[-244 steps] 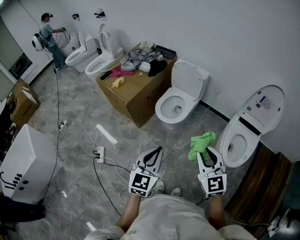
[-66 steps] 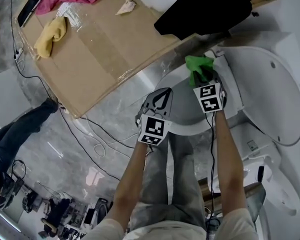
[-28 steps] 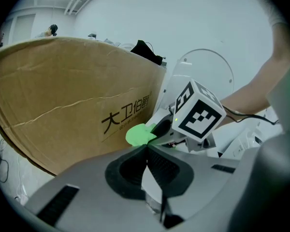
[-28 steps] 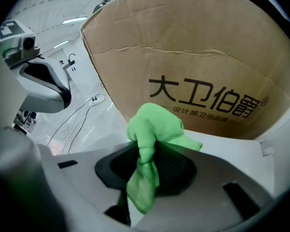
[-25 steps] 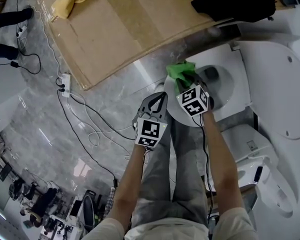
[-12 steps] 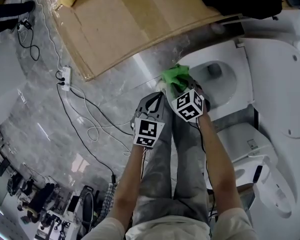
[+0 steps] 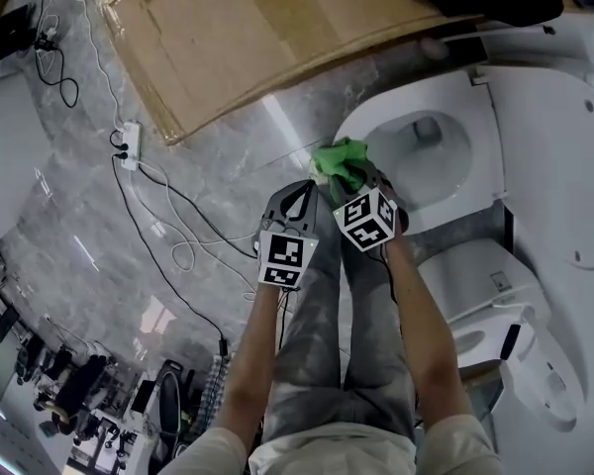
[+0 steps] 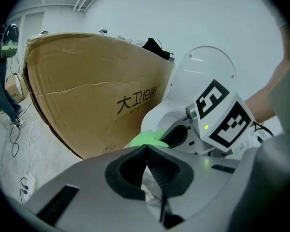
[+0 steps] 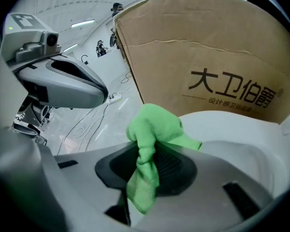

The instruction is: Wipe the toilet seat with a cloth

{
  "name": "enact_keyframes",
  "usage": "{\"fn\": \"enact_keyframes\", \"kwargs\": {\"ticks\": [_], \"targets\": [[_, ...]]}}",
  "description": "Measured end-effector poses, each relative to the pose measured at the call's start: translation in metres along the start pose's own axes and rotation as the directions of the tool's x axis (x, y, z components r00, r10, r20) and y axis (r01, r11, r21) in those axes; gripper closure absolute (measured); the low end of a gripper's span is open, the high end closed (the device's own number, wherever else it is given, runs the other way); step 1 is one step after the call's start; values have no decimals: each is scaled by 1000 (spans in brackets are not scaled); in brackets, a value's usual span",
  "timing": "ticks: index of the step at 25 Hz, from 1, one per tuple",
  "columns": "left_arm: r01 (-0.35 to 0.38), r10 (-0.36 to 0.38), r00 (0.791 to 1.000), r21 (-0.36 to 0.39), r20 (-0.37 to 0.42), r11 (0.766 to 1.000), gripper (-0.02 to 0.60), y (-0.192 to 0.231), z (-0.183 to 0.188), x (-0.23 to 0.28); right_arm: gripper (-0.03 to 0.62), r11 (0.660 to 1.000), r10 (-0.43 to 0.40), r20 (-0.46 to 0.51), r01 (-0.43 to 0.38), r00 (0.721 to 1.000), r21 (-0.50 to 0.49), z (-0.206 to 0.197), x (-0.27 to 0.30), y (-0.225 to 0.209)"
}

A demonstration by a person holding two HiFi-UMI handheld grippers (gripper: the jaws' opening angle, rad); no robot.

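Observation:
A white toilet (image 7: 445, 107) stands with its lid up, and its seat rim (image 9: 232, 129) curves below the cardboard box. My right gripper (image 7: 348, 180) is shut on a green cloth (image 7: 342, 162) (image 9: 152, 134), which is pressed on the near left part of the seat rim. The cloth bunches out ahead of the jaws. My left gripper (image 7: 299, 198) hangs just left of the right one, over the floor, shut with nothing in it. In the left gripper view, the green cloth (image 8: 146, 139) and the right gripper's marker cube (image 8: 222, 115) show ahead.
A big cardboard box (image 7: 277, 28) (image 9: 208, 57) stands left of the toilet, with clothes on top. A power strip (image 7: 129, 146) and cables (image 7: 188, 236) lie on the grey floor. A second toilet (image 7: 515, 344) is at the right. The person's legs (image 7: 337, 344) are below the grippers.
My right gripper has drawn the green cloth along the seat rim from the far left side round toward the near front edge. The left gripper stayed beside it, shut.

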State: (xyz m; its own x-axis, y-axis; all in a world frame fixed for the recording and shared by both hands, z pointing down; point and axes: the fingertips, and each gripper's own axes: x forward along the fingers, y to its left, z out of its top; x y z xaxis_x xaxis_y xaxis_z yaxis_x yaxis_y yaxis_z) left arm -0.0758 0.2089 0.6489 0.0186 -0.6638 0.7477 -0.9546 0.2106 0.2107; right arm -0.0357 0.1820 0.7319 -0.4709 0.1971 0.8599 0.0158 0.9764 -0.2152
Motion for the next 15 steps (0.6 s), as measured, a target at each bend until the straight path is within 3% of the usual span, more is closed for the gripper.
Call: {"fn": "enact_keyframes", "kwargs": {"ticks": [15], "targets": [[12,-14,998,-24,-61,1000,569,-27,-47,-14,496,993,34,1,-34,999,110,-47,-16,48]]}}
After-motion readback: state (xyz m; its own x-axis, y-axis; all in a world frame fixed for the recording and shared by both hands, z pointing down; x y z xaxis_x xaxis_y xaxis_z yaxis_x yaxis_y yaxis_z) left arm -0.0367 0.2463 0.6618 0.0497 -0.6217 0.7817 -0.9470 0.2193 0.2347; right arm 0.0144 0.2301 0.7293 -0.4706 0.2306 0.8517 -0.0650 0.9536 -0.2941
